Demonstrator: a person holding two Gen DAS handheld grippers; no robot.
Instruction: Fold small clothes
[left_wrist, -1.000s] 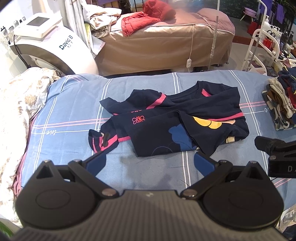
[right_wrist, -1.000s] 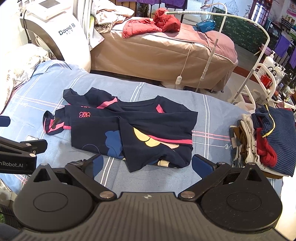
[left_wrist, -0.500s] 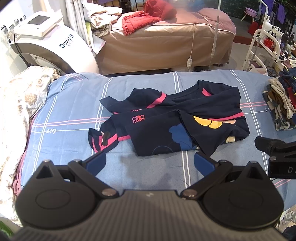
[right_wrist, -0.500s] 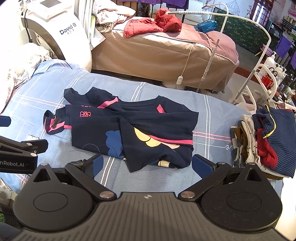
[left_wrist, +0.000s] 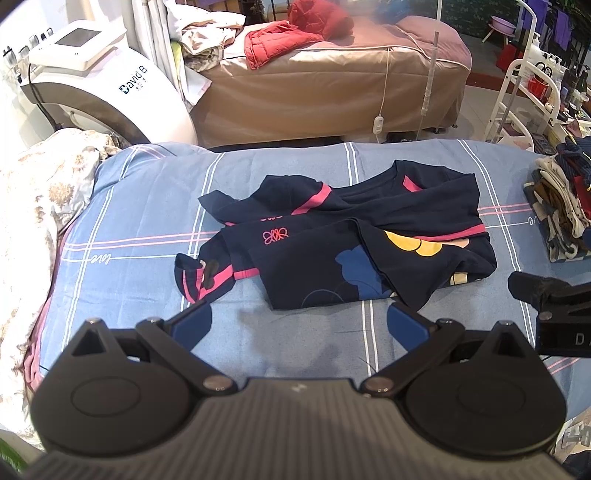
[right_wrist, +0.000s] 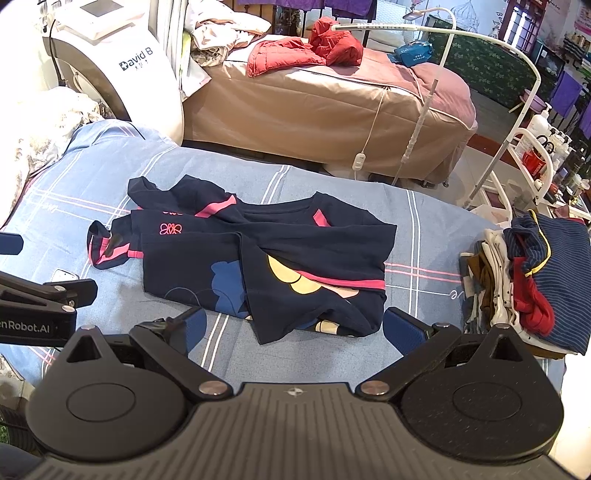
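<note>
A navy shirt (left_wrist: 343, 236) (right_wrist: 258, 254) with pink trim and a blue and yellow print lies rumpled and partly doubled over in the middle of the blue checked bedsheet (left_wrist: 140, 221) (right_wrist: 424, 236). My left gripper (left_wrist: 300, 320) hovers open just in front of the shirt's near hem, nothing between its blue pads. My right gripper (right_wrist: 293, 325) is open too, held over the shirt's near right corner. Each gripper shows at the edge of the other's view.
A stack of folded clothes (right_wrist: 532, 280) (left_wrist: 561, 210) sits at the sheet's right edge. A floral quilt (left_wrist: 33, 221) lies along the left. Beyond the sheet stand a white machine (left_wrist: 99, 88), a brown treatment bed (right_wrist: 332, 107) with red jackets, and a white trolley (right_wrist: 528, 162).
Both grippers have crept slightly forward toward the shirt. The shirt itself has not moved.
</note>
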